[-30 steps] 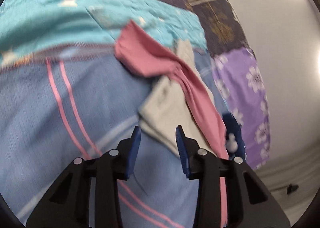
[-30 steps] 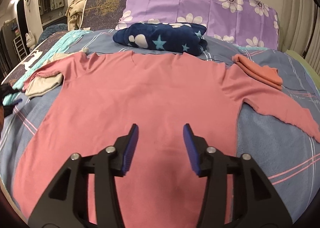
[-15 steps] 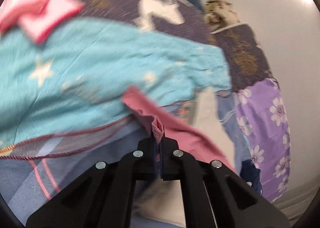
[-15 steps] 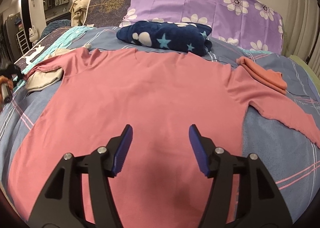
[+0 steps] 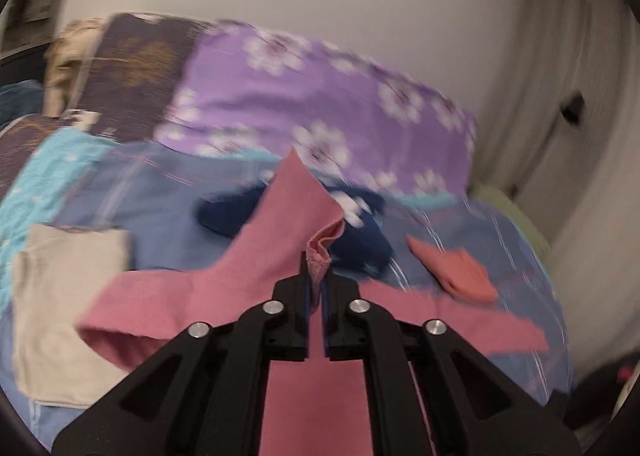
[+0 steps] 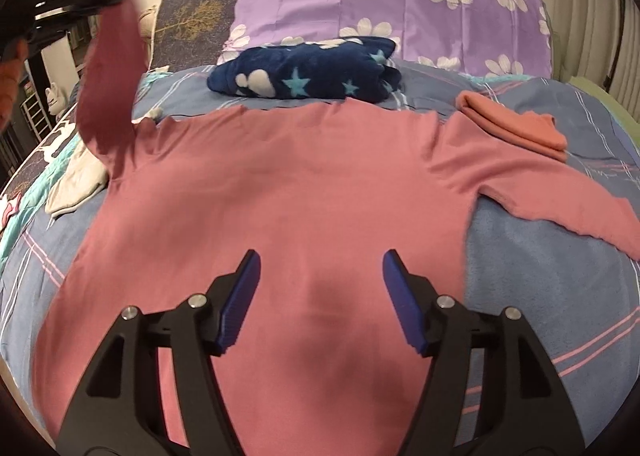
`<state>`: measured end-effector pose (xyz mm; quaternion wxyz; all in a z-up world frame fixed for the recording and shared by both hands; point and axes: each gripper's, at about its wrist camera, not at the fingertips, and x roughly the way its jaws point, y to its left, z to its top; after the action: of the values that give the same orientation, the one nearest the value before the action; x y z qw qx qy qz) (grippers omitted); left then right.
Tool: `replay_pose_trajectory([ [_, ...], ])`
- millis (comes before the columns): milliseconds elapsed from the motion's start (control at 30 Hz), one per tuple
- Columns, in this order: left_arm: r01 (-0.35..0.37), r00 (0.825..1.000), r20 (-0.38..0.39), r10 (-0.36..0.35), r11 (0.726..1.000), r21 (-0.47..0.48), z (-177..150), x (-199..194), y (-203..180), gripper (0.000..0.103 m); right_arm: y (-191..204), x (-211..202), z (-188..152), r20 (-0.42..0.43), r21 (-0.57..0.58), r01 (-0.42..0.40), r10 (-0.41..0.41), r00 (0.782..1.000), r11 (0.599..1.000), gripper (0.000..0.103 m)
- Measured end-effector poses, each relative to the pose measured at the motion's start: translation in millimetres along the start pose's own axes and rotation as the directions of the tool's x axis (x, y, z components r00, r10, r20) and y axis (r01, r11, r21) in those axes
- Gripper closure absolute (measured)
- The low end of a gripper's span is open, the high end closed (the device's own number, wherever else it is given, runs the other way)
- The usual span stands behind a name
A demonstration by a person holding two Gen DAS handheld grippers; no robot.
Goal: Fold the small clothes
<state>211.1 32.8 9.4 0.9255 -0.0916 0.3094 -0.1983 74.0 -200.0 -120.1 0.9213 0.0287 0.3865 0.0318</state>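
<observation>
Left claw (image 5: 316, 284) first: it has the cuff of the pink shirt's (image 6: 280, 192) sleeve (image 5: 288, 224) bunched between its pads, and we have that sleeve lifted off the bed (image 6: 540, 268), hanging from the claw over the shirt's left shoulder. Those jaws are easing open right now, though the cloth is plainly between them and bearing on them, so we call it a grip. Right claw (image 6: 320, 292) hovers over the lower middle of the shirt, jaws spreading wide, nothing between them.

And the shirt itself? Spread flat across the middle of the bed, collar toward the head edge, where the navy star blanket (image 6: 304, 70) and the purple flowered pillow (image 6: 392, 4) sit. Its other sleeve lies out toward the right edge, beside a folded coral garment (image 6: 516, 128). A beige piece (image 6: 76, 184) rests near the left edge.

So we read this as the first fold: bringing the left sleeve in across the body. Next, we would say, the left claw needs to carry the cuff over the chest and lay it flat before letting go entirely; if those jaws open too soon, the sleeve will drop in a heap at the shoulder. Our right claw looks ready to pin the body or to take the far sleeve afterward.
</observation>
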Motion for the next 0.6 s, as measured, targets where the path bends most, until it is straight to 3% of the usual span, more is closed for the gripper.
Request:
replay_pose_trajectory([
  [67, -0.005, 0.999, -0.052, 0.008, 0.999, 0.046, -20, 23, -21, 0.045, -8, 0, -1, -0.013, 0.024, -0.008, 0.008, 1.0, 1.0, 0.038],
  [167, -0.065, 0.994, -0.082, 0.076, 0.99, 0.128, -52, 36, -26, 0.039, -20, 0, -1, -0.035, 0.054, -0.027, 0.029, 0.999, 0.998, 0.038],
  [267, -0.162, 0.976, -0.125, 0.177, 0.979, 0.124, -77, 34, -3, 0.031, -30, 7, 4, -0.073, 0.087, -0.085, 0.091, 0.993, 0.993, 0.04],
  [367, -0.297, 0.936, -0.159, 0.313, 0.947, 0.12, -96, 32, 27, 0.028, -35, 22, 18, -0.109, 0.14, -0.174, 0.19, 0.976, 0.975, 0.06],
  [500, -0.468, 0.859, -0.193, 0.475, 0.88, 0.085, -117, 30, 78, 0.026, -30, 59, 54, -0.142, 0.207, -0.285, 0.317, 0.938, 0.936, 0.061],
  [600, -0.502, 0.842, -0.246, 0.48, 0.864, -0.033, -116, 36, 115, 0.026, -12, 91, 87, -0.169, 0.205, -0.332, 0.368, 0.914, 0.921, 0.057],
])
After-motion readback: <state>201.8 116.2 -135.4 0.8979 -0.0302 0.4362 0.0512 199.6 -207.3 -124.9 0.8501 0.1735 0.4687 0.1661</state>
